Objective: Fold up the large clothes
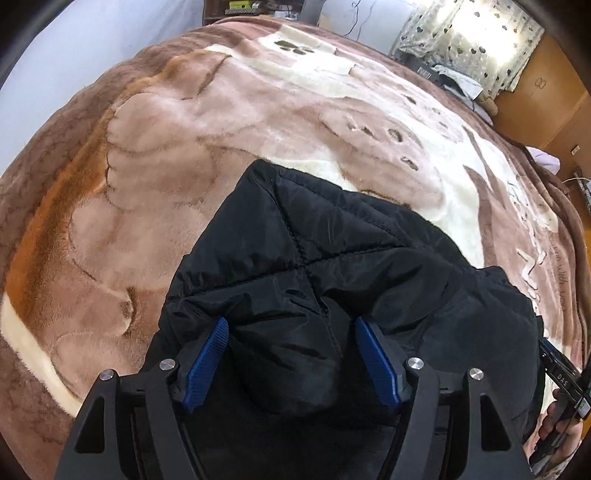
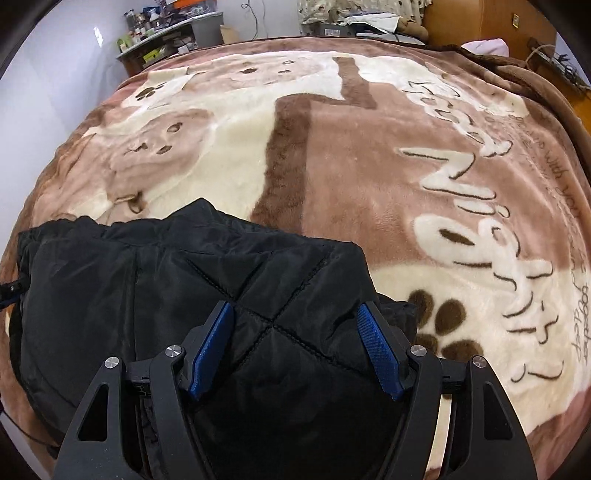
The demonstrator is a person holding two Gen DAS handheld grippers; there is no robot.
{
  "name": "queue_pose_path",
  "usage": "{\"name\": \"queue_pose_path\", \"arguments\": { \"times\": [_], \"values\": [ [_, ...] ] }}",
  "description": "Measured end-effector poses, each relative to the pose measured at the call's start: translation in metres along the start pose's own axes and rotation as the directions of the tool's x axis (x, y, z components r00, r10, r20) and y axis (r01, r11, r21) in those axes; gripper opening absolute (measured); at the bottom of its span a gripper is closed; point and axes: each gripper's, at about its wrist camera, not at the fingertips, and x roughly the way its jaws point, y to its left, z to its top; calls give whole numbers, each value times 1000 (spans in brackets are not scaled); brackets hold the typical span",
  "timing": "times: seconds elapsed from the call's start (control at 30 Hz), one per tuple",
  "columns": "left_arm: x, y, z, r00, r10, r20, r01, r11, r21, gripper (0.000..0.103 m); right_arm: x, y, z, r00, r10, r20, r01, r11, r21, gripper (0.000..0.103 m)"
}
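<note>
A black quilted jacket lies on a plush brown and cream blanket that covers the bed. In the left wrist view, a puffy bunch of the jacket fills the gap between the blue pads of my left gripper, and the pads are shut on it. In the right wrist view the jacket spans from pad to pad of my right gripper, which grips a thick quilted fold. Both grippers point steeply down. The right gripper's body and a hand show at the lower right edge of the left wrist view.
The blanket spreads wide beyond the jacket, with bear pictures and lettering. A cluttered shelf stands past the bed's far left. A curtained window and a wooden cabinet are at the far right, with items piled at the bed's far edge.
</note>
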Motion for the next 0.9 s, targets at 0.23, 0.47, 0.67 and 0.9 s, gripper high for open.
{"name": "queue_pose_path", "arguments": {
  "times": [0.23, 0.47, 0.67, 0.9],
  "values": [
    [-44, -2, -12, 995, -90, 50, 92, 995, -36, 71, -59, -3, -4, 991, 70, 111, -76, 996, 54, 70],
    [-99, -20, -71, 988, -65, 138, 61, 997, 39, 78, -122, 18, -43, 979, 58, 194, -65, 997, 28, 70],
    [-139, -35, -143, 969, 46, 242, -70, 993, 93, 85, -155, 37, -93, 971, 20, 240, -22, 1000, 8, 70],
    [-167, -48, -207, 948, 85, 307, -127, 985, 118, 87, -178, 53, -147, 958, -80, 274, 86, 996, -9, 70]
  ]
}}
